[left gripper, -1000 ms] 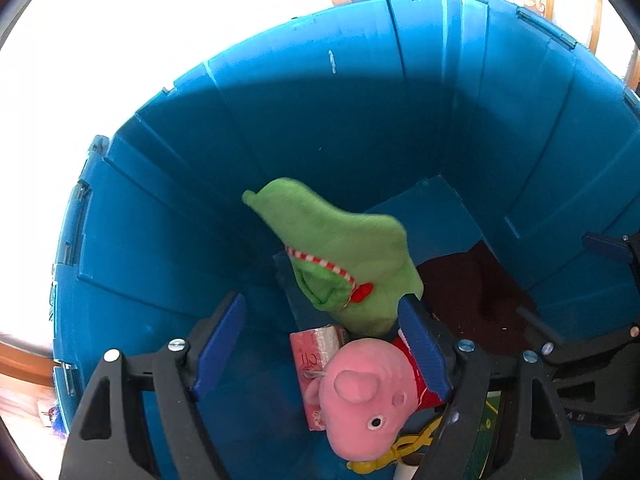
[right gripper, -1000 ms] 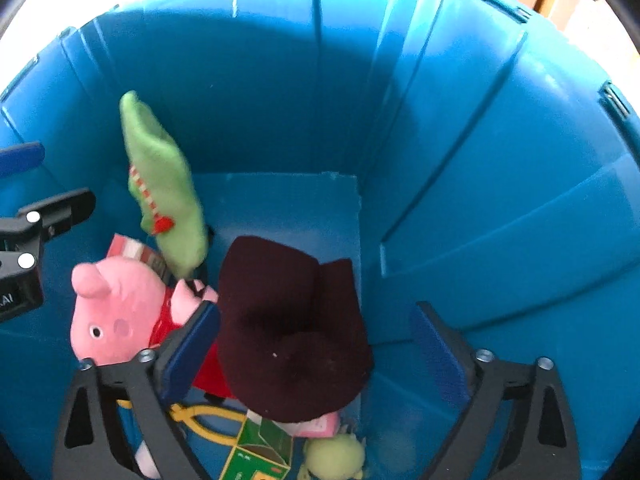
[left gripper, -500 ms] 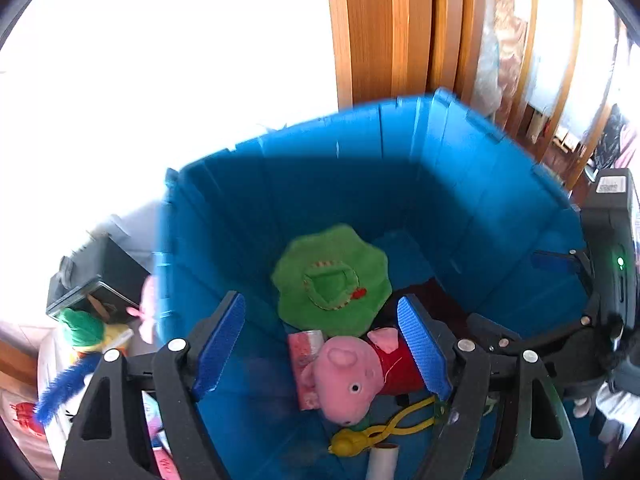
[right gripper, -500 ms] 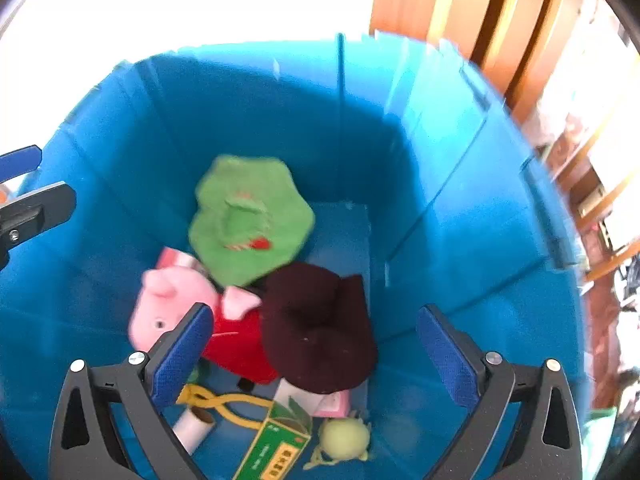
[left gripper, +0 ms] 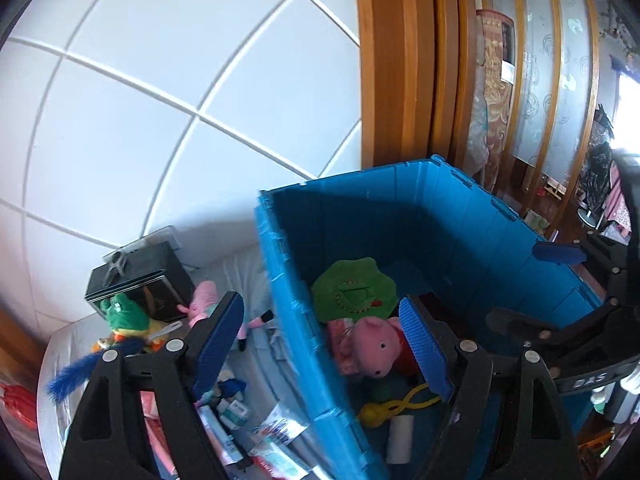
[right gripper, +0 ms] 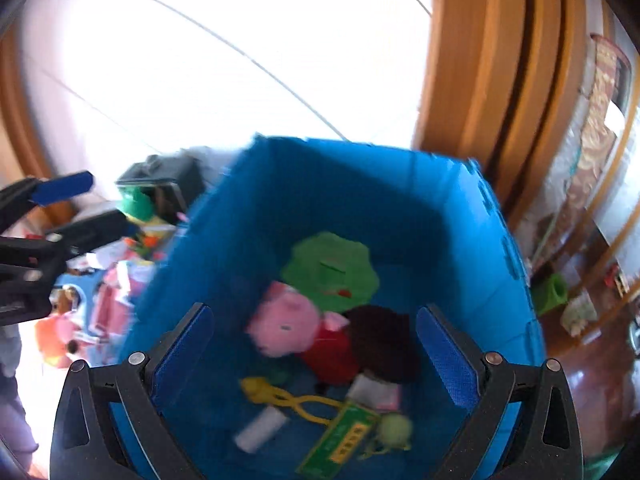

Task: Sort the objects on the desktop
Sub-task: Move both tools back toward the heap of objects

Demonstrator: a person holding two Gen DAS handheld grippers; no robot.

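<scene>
A blue plastic crate (left gripper: 472, 216) (right gripper: 360, 176) holds a green felt hat (left gripper: 354, 292) (right gripper: 330, 272), a pink pig plush (left gripper: 374, 344) (right gripper: 284, 324), a dark maroon hat (right gripper: 382, 340), yellow tongs (left gripper: 396, 398) (right gripper: 288, 398), a white roll (left gripper: 400, 434) and a green box (right gripper: 340, 440). My left gripper (left gripper: 320, 348) is open and empty, high over the crate's left wall. My right gripper (right gripper: 316, 354) is open and empty above the crate. The right wrist view is blurred.
Left of the crate, a white table (left gripper: 236, 272) carries a black box (left gripper: 136, 284), a green frog plush (left gripper: 124, 316), a pink plush (left gripper: 204, 300), a blue feather toy (left gripper: 76, 372) and several tubes and packets (left gripper: 244, 432). A wooden door frame (left gripper: 400, 60) stands behind.
Both grippers have risen out of the crate and pulled back. The green hat has dropped flat onto the crate's contents. The table left of the crate has come into view.
</scene>
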